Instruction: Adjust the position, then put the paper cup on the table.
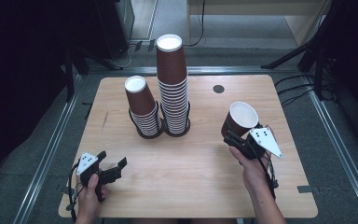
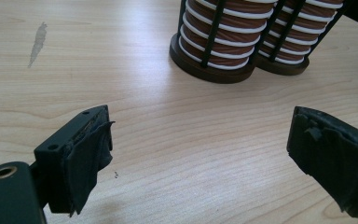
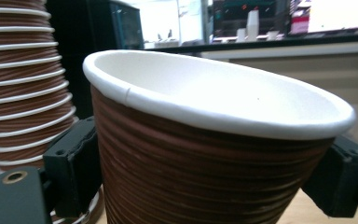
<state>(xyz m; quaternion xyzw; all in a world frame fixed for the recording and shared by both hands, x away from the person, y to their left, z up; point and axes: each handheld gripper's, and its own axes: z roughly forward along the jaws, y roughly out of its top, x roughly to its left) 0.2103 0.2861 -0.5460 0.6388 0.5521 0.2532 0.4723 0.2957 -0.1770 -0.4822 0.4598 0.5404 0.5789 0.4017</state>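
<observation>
Cup (image 1: pixel 240 118), brown ribbed paper with a smooth white lining and a rolled white rim, sits mouth-up and tilted between the jaws of the right gripper (image 1: pixel 233 135), which clamp its ridged wall from both sides; it hangs above the table (image 1: pixel 191 177) at about 3 o'clock from the middle of the top. In the right gripper view the cup (image 3: pixel 205 158) leans, with one black jaw pressed on either flank. Two stacks of matching cups stand upside down at 12 o'clock, each in a dark round wire holder: a tall stack (image 1: pixel 172 86) and, touching it at its 9 o'clock, a short stack (image 1: pixel 142 107). The right hand (image 1: pixel 254 170) reaches forward, its gripper raised. The left gripper (image 1: pixel 112 167) rests low at 8 o'clock, level with the pale wood-grain table, jaws wide apart with nothing between them; their pads (image 2: pixel 91 156) look frayed.
</observation>
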